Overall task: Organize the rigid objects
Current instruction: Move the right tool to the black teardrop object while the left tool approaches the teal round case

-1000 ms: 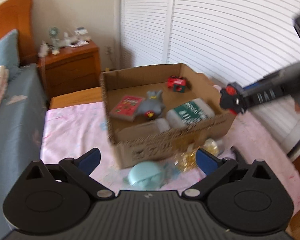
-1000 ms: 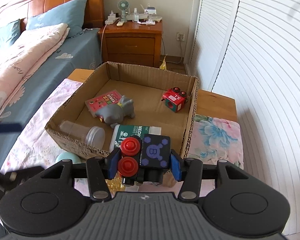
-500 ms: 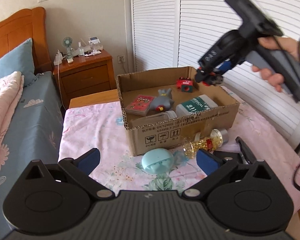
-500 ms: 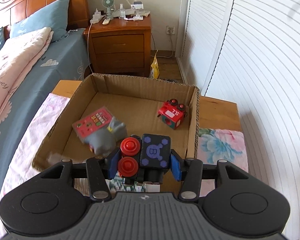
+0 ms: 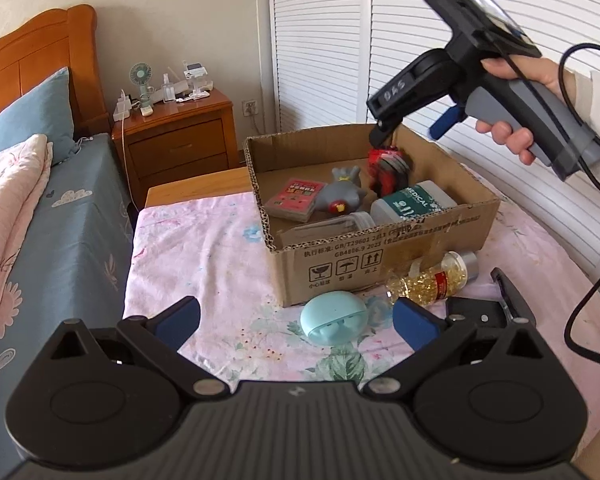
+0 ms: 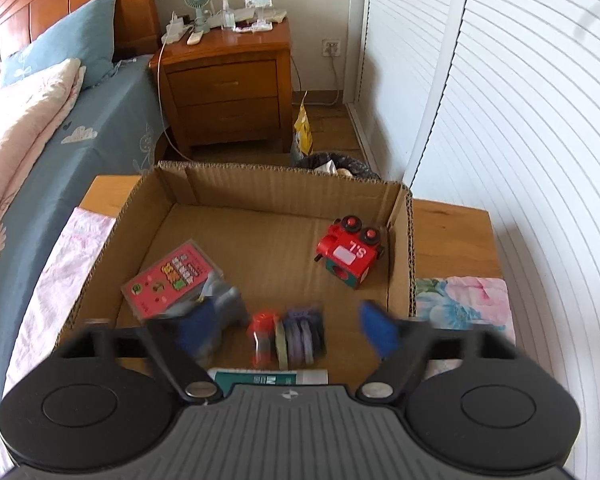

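Observation:
A cardboard box (image 5: 380, 256) stands on the pink floral cloth. My right gripper (image 6: 288, 326) is open above its near part (image 6: 268, 184); the toy block with red wheels (image 6: 288, 338), blurred, is free between the fingers, above the box floor. In the box lie a red toy car (image 6: 346, 254), a pink card box (image 6: 172, 278), a grey figure (image 5: 340, 196) and a green-white bottle (image 5: 412, 204). My left gripper (image 5: 296, 322) is open and empty over the cloth, just before a light blue case (image 5: 334, 322) and a bottle of gold capsules (image 5: 432, 278).
A black clip-like part (image 5: 496, 304) lies on the cloth at the right. A wooden nightstand (image 6: 224, 80) with a small fan stands behind the box. A bed (image 5: 40, 216) runs along the left. White louvred doors (image 6: 520, 120) are on the right.
My right gripper has opened and let go of the toy block over the box. It moved further in over the box. My left gripper pulled back and stays open.

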Demonstrator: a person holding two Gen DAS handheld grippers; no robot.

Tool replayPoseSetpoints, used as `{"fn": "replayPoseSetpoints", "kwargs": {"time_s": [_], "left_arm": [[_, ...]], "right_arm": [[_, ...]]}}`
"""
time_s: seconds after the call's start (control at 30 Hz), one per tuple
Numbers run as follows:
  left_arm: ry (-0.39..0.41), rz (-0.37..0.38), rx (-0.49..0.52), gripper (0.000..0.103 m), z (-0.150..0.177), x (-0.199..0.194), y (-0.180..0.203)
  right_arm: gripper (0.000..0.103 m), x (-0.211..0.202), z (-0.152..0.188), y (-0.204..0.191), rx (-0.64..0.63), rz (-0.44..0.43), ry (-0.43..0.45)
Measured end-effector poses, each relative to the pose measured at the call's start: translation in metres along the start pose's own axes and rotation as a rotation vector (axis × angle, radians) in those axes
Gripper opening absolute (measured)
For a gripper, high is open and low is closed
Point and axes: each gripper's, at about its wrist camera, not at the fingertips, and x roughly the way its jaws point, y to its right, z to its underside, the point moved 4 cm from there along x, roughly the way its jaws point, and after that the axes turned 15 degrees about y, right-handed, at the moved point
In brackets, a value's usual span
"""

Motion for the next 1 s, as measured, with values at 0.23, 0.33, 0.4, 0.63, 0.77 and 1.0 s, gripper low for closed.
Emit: {"fn": "replayPoseSetpoints", "kwargs": {"time_s": [0.23,0.33,0.4,0.63,0.77,1.0], "left_arm": [[-0.018,-0.001,-0.009,0.102,0.003,0.001,-0.002],[-0.020,-0.002,-0.006,0.102,0.005,0.000,-0.001],[-0.022,-0.001,-0.012,0.102,0.006,-0.001,-0.001],[-0.013,0.014,-0.007,0.102,0.009,-0.009,0.000],[-0.008,0.011,0.004,0.102,0.010,-0.013,0.003],[-0.022,0.009,-0.011,0.102,0.013,-0.015,0.004]], "right_arm": [[0.098,-0.022,0.012,-0.006,-0.063,0.024,0.011],[0.099,-0.036,0.024,-0.007,-0.057,0.021,0.025],[0.099,-0.046,0.034,-0.007,-0.045,0.023,0.034],[0.101,-0.080,0.083,-0.001,-0.047,0.060,0.071],[0.102,-0.085,0.116,0.009,-0.008,0.076,0.023],[0.102,-0.084,0.163,0.020,0.054,0.093,-0.039]]}}
